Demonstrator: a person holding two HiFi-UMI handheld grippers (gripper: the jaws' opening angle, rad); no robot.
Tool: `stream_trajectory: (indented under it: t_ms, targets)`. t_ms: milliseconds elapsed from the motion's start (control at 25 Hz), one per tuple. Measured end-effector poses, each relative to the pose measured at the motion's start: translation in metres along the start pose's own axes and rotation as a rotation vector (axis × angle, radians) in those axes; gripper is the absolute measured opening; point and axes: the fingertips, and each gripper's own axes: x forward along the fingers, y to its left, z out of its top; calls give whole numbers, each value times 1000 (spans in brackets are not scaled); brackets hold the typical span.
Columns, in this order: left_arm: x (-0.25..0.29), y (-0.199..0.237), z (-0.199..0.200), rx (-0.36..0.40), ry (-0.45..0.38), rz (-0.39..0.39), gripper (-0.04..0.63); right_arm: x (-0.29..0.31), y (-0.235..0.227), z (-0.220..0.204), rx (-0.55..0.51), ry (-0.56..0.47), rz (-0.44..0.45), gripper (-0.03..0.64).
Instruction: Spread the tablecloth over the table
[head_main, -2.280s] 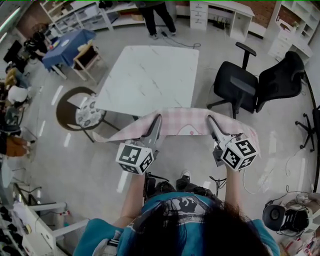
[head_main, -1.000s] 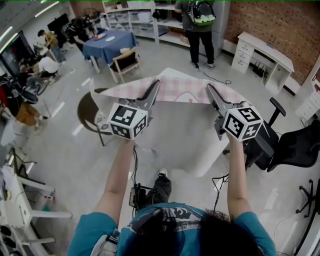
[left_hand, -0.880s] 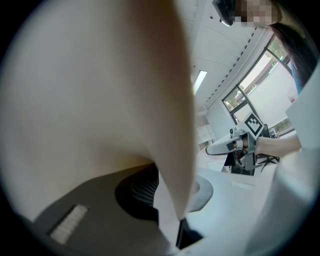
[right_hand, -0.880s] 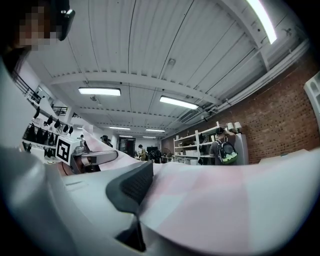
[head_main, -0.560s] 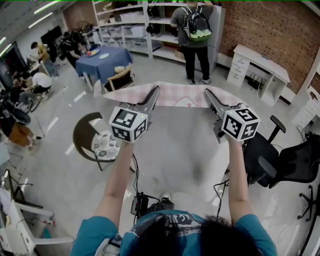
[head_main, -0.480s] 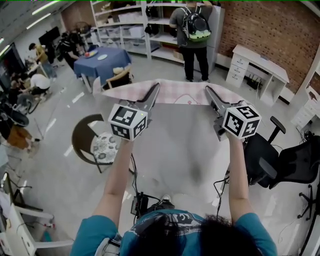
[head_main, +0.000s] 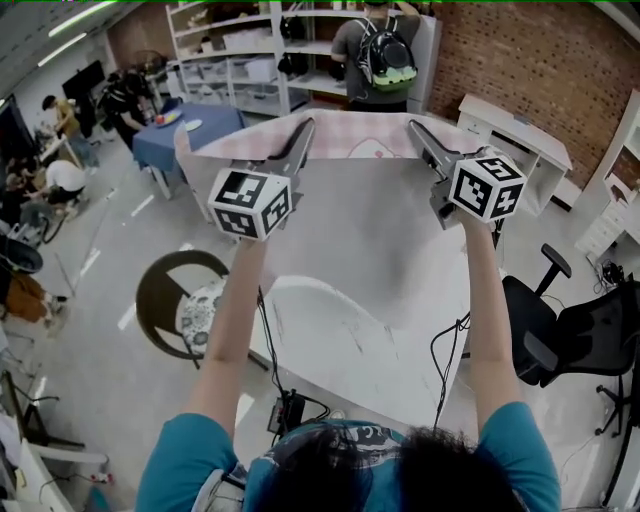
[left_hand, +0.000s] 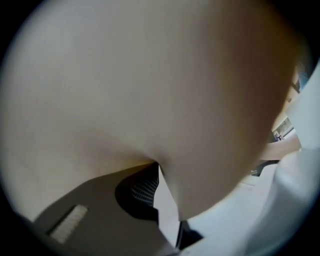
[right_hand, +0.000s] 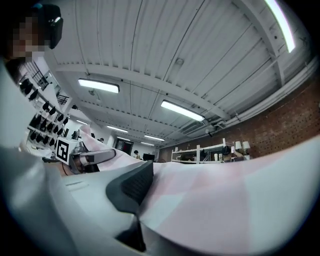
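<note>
Pinching the pink checked tablecloth (head_main: 360, 140) by its top edge with the left gripper (head_main: 303, 128) and right gripper (head_main: 414, 128), both clamped tight on the fabric. Holding it way up at arm's length, stretched between the two, with the pale underside draping down like a curtain above the white marble table (head_main: 350, 370).

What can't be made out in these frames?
Far part of the table: head view, behind the raised tablecloth.
Room ahead of the left tongs: left gripper view, blurred tablecloth fills it.
Right tongs' second pad: right gripper view, under the tablecloth.
Backpack wearer's head: head view, cut off by the top edge.
</note>
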Motion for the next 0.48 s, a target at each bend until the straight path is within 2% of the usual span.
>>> stream_trajectory:
  t_ms: [120,240,320,480]
  targets:
    - [18,21,0,7,-81,21,66,27,-15,14,-95,-51,14,89]
    - [29,30,-16,-45,-109,16,66,38,-24,7,-160,-62,12,89]
    - [30,26,-40,-87,-82,11,66,37,-29,-13,-169,-39,6,89]
    - [15,7,-99,-178,3,-2,67,24,-27,-77,-120,28,12,89]
